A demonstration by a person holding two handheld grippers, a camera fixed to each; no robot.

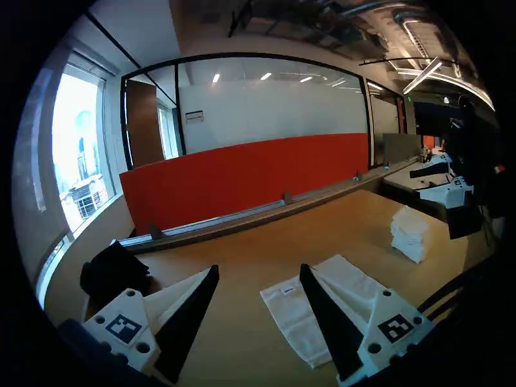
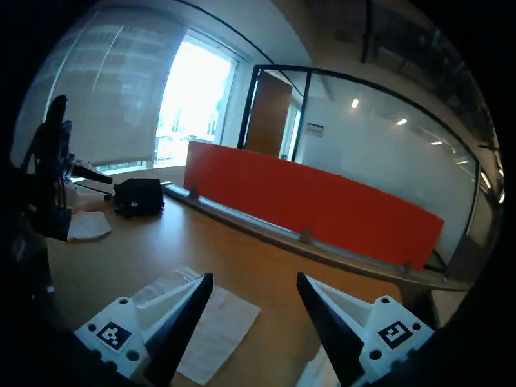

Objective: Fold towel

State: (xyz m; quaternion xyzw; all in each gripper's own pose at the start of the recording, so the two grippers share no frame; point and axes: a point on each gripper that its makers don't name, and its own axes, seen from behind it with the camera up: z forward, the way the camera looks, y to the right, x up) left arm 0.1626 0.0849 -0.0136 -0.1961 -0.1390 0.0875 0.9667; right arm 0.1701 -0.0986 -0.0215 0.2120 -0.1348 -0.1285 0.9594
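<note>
A white towel [image 1: 293, 309] lies flat on the wooden table [image 1: 258, 245], and in the left gripper view its right part runs under my right finger. My left gripper [image 1: 258, 267] hangs open above the table, nothing between its fingers. In the right gripper view the same flat towel [image 2: 216, 329] lies below and left of my right gripper [image 2: 255, 276], which is also open and holds nothing. The right gripper [image 1: 445, 190] also appears farther off, at the right edge of the left gripper view, held by a person.
A stack of folded white towels [image 1: 411, 233] sits at the table's right side. A black bag [image 1: 113, 271] [image 2: 138, 197] rests near the window end. An orange partition [image 1: 245, 171] with a metal rail bounds the far edge. A person [image 2: 45, 168] stands at the left.
</note>
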